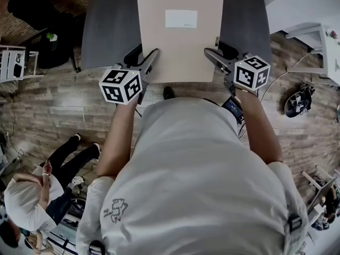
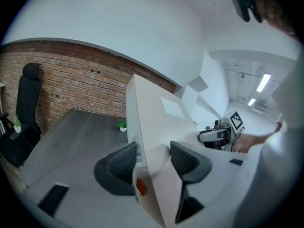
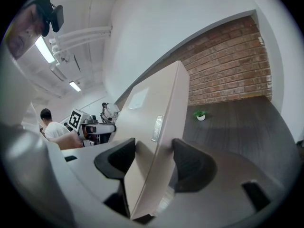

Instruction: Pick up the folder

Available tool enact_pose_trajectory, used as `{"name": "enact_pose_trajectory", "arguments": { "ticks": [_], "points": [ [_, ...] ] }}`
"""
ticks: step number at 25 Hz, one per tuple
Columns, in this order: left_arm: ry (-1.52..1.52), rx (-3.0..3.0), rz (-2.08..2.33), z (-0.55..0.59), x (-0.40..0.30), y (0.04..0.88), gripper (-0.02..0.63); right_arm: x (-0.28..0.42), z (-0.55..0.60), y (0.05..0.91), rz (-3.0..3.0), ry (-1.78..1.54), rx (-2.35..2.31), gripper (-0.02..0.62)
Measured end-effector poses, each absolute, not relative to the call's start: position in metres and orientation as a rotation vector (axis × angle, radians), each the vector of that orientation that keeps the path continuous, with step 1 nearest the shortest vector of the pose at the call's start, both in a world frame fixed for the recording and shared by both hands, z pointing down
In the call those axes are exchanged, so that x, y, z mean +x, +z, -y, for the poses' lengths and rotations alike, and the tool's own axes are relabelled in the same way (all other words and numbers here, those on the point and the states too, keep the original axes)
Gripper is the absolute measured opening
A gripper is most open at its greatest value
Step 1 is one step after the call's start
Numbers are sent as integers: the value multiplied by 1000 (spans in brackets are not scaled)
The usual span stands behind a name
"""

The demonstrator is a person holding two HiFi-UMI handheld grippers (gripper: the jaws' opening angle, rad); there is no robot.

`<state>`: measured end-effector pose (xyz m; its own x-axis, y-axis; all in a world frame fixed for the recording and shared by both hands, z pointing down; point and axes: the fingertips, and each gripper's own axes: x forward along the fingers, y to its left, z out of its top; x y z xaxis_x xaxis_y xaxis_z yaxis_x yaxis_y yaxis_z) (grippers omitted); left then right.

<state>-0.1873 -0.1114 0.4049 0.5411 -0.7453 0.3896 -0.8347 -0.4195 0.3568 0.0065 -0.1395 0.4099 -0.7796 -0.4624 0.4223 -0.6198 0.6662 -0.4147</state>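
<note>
A thick beige folder (image 1: 178, 41) with a white label hangs over the dark grey table (image 1: 109, 31), held by its near corners. My left gripper (image 1: 150, 62) is shut on the folder's near left edge. In the left gripper view the folder (image 2: 152, 127) stands wedged between both pads, and a small red button shows on its spine. My right gripper (image 1: 212, 59) is shut on the near right edge. The right gripper view shows the folder (image 3: 154, 127) pinched between that gripper's black pads, tilted up off the table.
A tiny potted plant (image 2: 123, 126) stands at the table's far end before a brick wall. A black office chair (image 2: 23, 113) is at the table's left. A person (image 1: 37, 190) sits on the wooden floor at lower left. White furniture (image 1: 324, 47) is at the right.
</note>
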Motion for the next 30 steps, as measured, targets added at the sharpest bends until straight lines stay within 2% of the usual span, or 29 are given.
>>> {"name": "enact_pose_trajectory", "arguments": {
  "ticks": [16, 30],
  "points": [
    [231, 2241, 1384, 64, -68, 390, 236, 125, 103, 405, 2651, 850, 790, 249],
    [251, 2171, 1431, 2, 6, 402, 236, 197, 52, 420, 2655, 894, 715, 247]
  ]
}}
